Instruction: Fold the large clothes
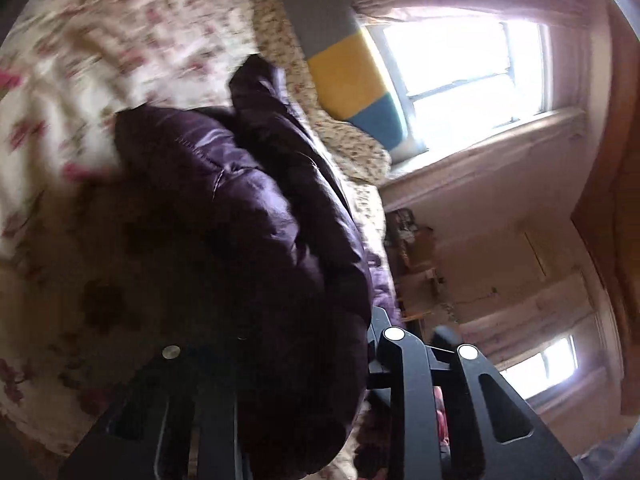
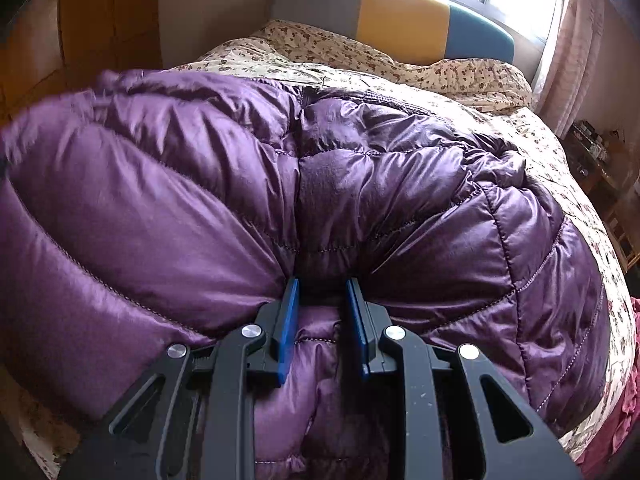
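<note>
Folding half done | jacket (image 2: 280,184) bunched on bed (image 2: 400,68), not yet flat | right gripper (image 2: 322,320) parted, padding between fingers | left gripper (image 1: 280,360) draped by jacket (image 1: 248,240), state cannot be told

The puffy quilted purple down jacket (image 2: 280,184) fills the near half of the floral-sheeted bed (image 2: 400,64), bulging up against the right gripper (image 2: 322,320) and blocking any way forward. Bare sheet lies open beyond it, toward the grey, yellow and teal padded headboard (image 2: 400,20). In the left view, a hanging fold of jacket (image 1: 248,208) blocks the left gripper (image 1: 304,360)
</note>
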`<state>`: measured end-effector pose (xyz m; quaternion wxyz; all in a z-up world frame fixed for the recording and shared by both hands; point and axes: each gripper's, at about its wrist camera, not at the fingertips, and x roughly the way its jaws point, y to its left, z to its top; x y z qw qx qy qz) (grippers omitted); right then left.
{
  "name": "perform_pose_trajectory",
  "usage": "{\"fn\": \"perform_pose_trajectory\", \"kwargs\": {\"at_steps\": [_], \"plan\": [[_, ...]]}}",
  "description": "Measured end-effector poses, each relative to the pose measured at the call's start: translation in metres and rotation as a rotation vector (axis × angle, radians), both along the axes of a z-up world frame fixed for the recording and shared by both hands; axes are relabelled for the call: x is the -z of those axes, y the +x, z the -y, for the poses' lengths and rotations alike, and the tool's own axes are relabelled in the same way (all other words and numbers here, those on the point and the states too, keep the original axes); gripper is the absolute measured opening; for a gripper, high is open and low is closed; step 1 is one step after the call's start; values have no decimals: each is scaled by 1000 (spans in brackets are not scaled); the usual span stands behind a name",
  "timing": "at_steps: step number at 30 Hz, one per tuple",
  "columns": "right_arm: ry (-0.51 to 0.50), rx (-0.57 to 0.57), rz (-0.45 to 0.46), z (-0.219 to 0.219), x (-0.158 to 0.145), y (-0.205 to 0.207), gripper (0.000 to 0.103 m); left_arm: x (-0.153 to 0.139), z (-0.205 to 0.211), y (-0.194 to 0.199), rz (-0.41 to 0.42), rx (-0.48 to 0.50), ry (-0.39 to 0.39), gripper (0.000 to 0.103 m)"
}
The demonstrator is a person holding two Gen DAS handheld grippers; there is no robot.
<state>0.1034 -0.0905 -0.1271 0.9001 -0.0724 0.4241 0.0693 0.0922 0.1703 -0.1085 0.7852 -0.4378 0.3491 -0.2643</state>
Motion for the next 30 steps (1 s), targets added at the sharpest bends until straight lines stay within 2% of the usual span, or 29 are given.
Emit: {"fn": "perform_pose_trajectory", "kwargs": {"at_steps": [4, 8, 14, 16, 18, 23, 30], "plan": [[-7, -10, 20, -2, 7, 1, 23, -31, 25, 10, 56, 58, 15, 26], [6, -17, 17, 0, 7, -2, 23, -61, 66, 29, 105, 133, 48, 24], [47, -31, -21, 12, -8, 1, 23, -88, 115, 47, 132, 206, 103, 24], [62, -32, -29, 19, -16, 0, 28, -92, 121, 50, 132, 209, 119, 24], [59, -25, -15, 28, -28, -5, 40, -94, 124, 51, 128, 209, 132, 24], [17, 49, 21, 61, -52, -17, 44, -98, 137, 62, 113, 208, 177, 24], [-38, 242, 20, 129, -69, -23, 47, -94, 174, 78, 84, 238, 268, 24]]}}
